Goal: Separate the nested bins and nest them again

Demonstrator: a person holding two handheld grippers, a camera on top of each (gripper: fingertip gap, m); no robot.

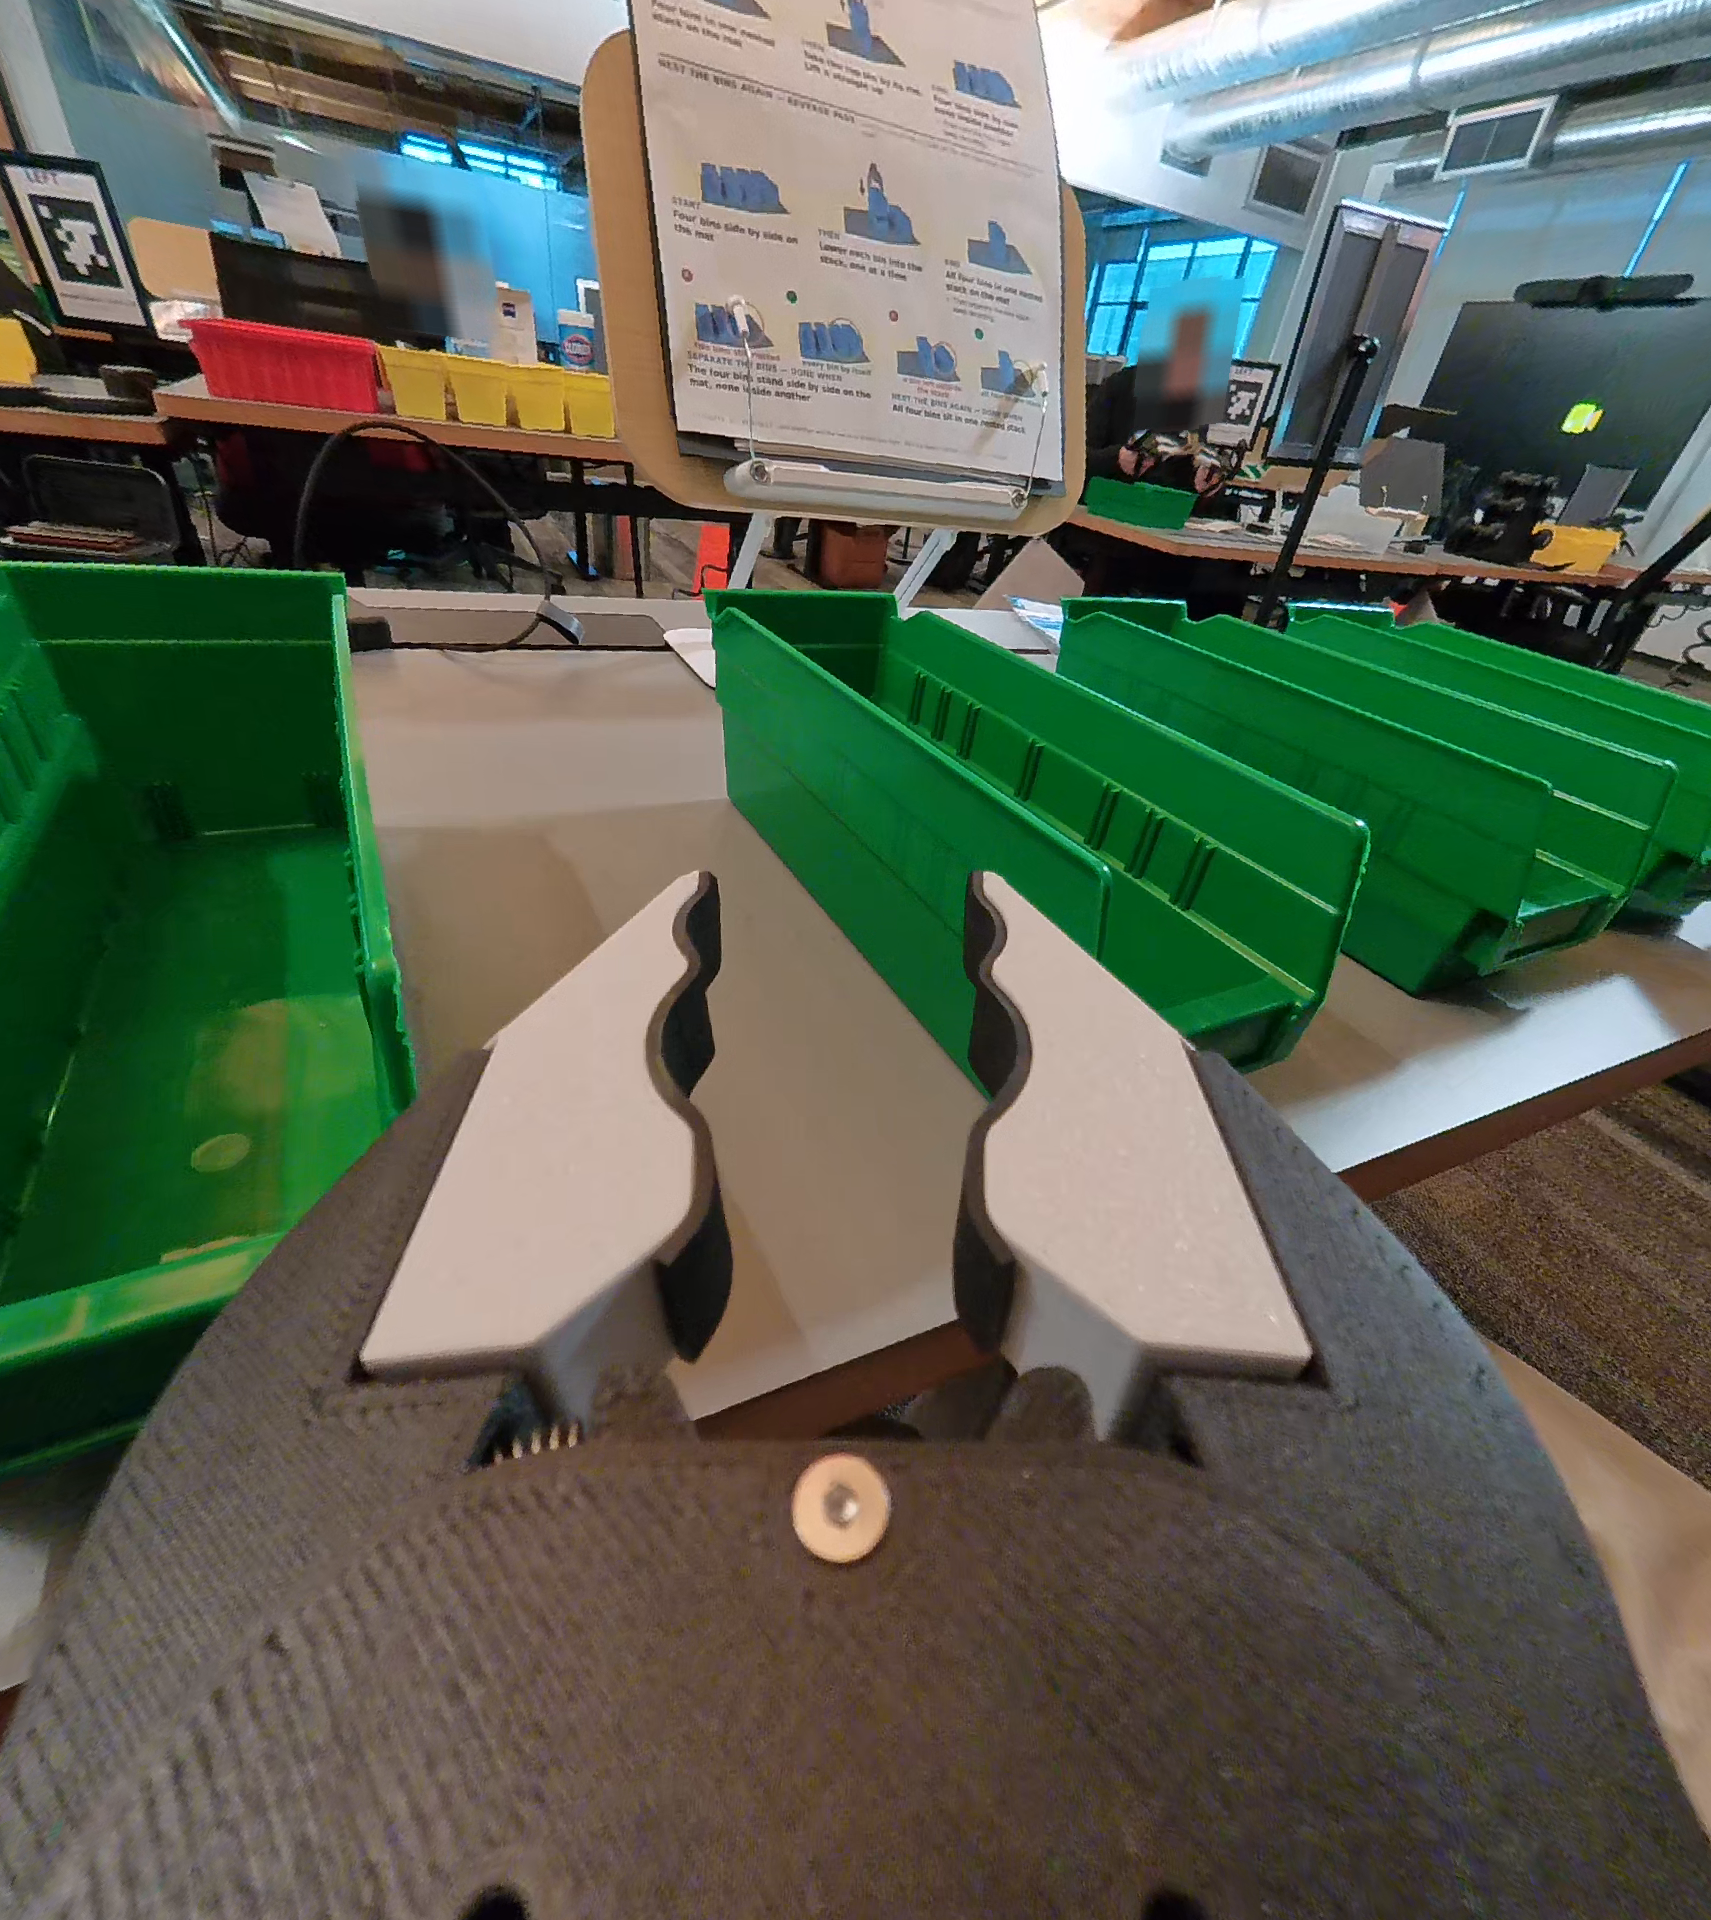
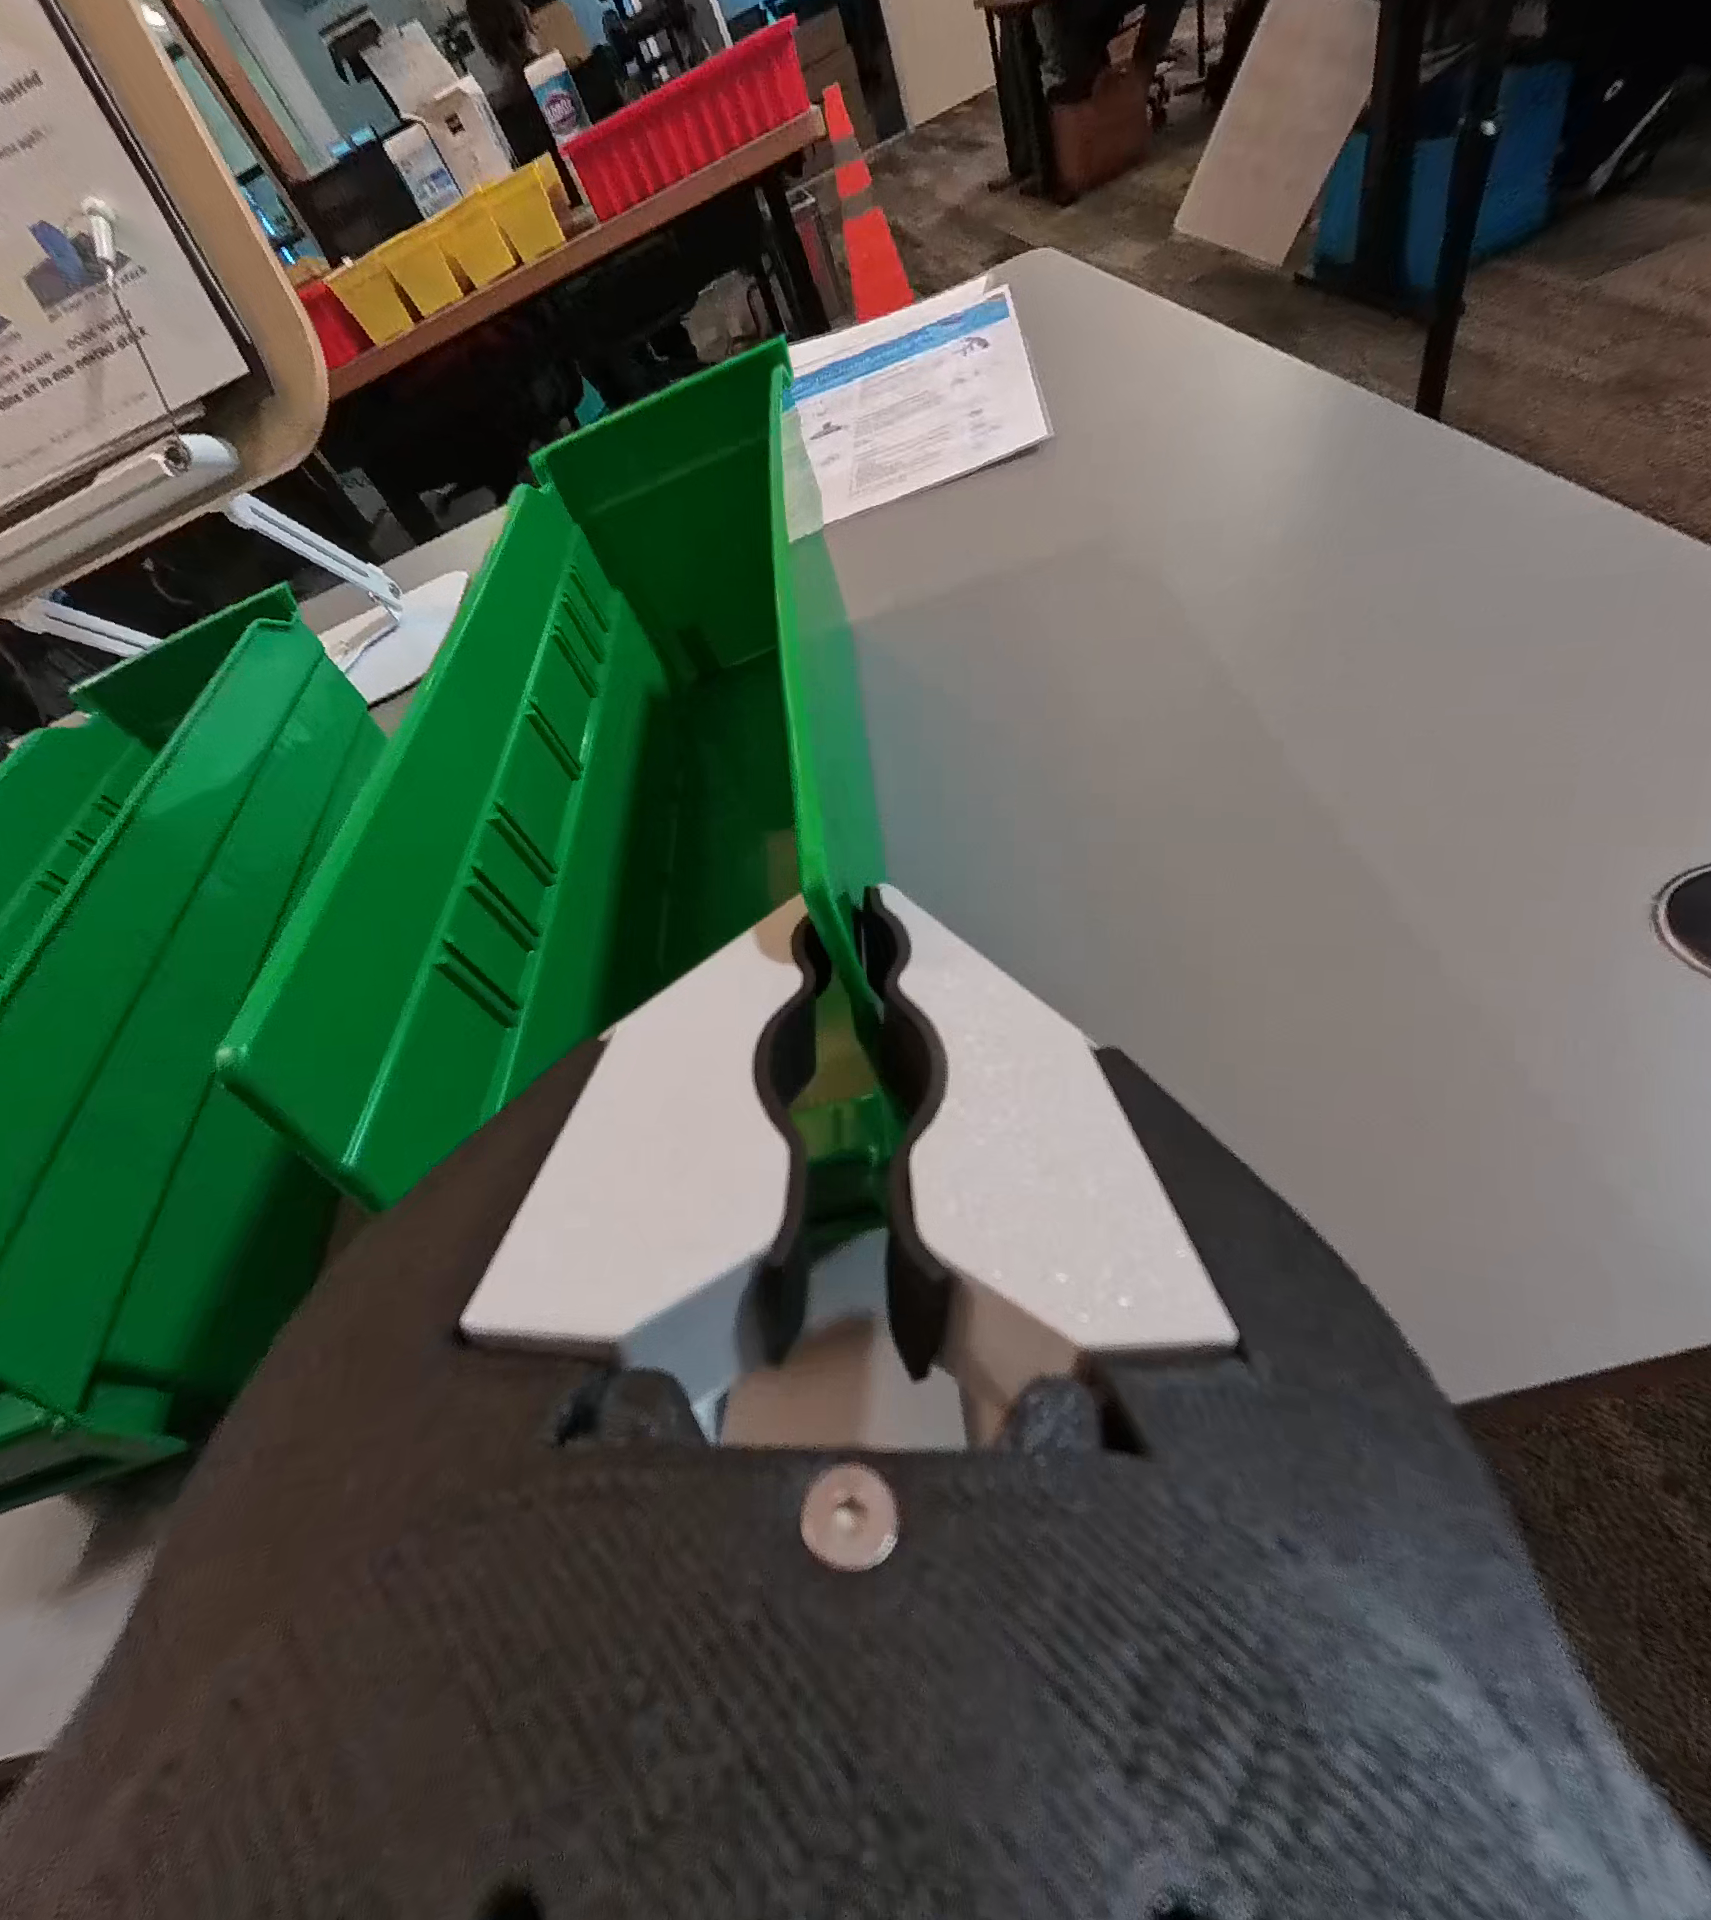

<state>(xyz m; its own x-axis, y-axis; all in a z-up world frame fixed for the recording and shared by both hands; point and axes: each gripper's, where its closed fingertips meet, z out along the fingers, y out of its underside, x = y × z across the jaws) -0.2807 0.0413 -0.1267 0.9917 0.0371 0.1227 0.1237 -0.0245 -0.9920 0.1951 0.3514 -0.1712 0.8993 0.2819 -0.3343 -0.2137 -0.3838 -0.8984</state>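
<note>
Gripping one green bin by its side wall, you have the rest of the bins spread across the grey table.

Your right gripper (image 2: 846, 1049) is closed down on the thin right wall of the held bin (image 2: 622, 790), which fills the centre of the right wrist view and looks tilted, probably lifted clear so it can be carried. Your left gripper (image 1: 840, 1049) sits lower centre in its view with the fingers spread wide and nothing between them, likely free to steady a bin. It points into the gap between the wide bin (image 1: 134, 935) at left and the long bin (image 1: 1017, 831) at centre right; further bins (image 1: 1453, 790) line up toward the right edge of the table (image 1: 539, 748).
</note>
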